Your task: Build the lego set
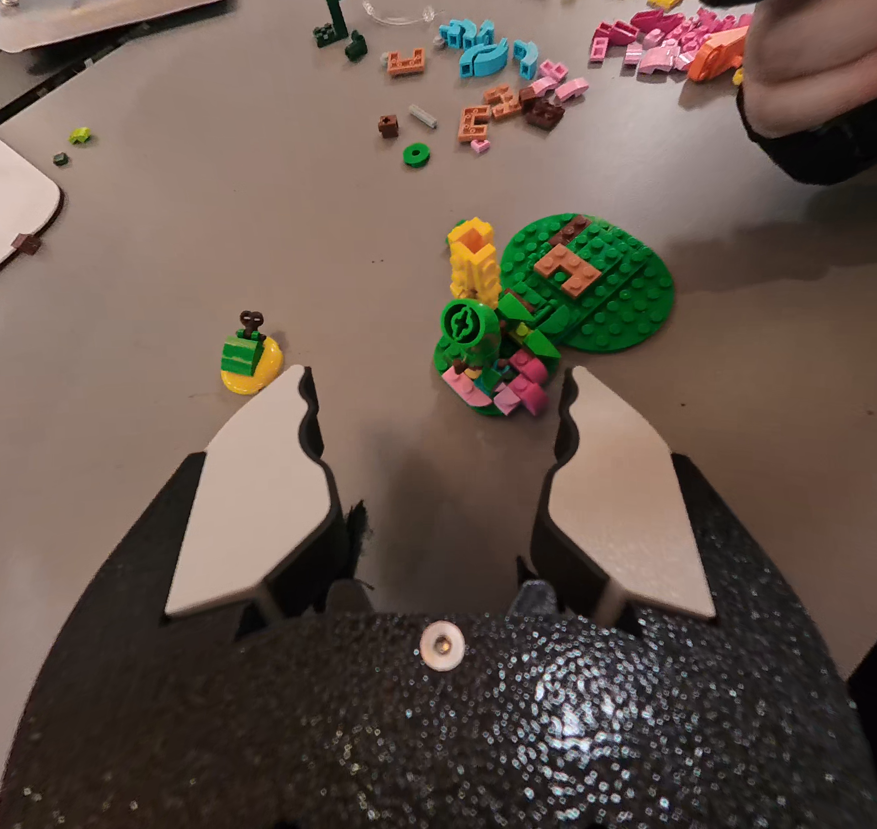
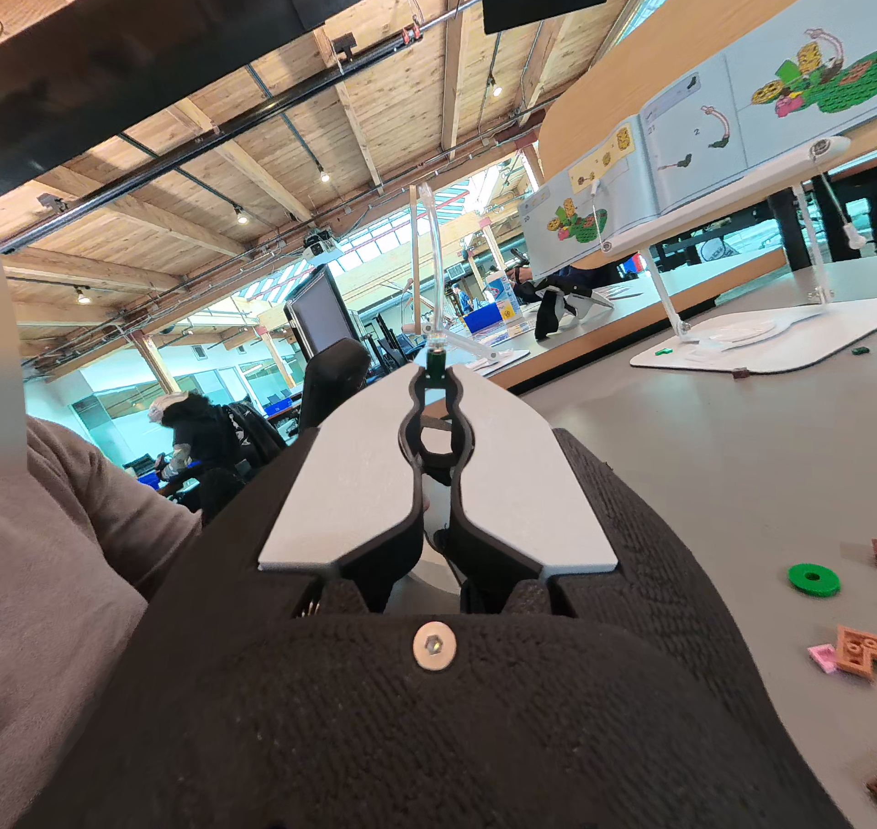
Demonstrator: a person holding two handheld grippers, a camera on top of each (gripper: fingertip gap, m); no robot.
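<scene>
While my left gripper hangs with jaws spread wide and empty above the grey counter, my right gripper is tilted upward, its jaws pinching a small dark green piece topped by a clear curved tube. Just beyond my left jaws stands the green lego build; loose bricks lie scattered farther off.
</scene>
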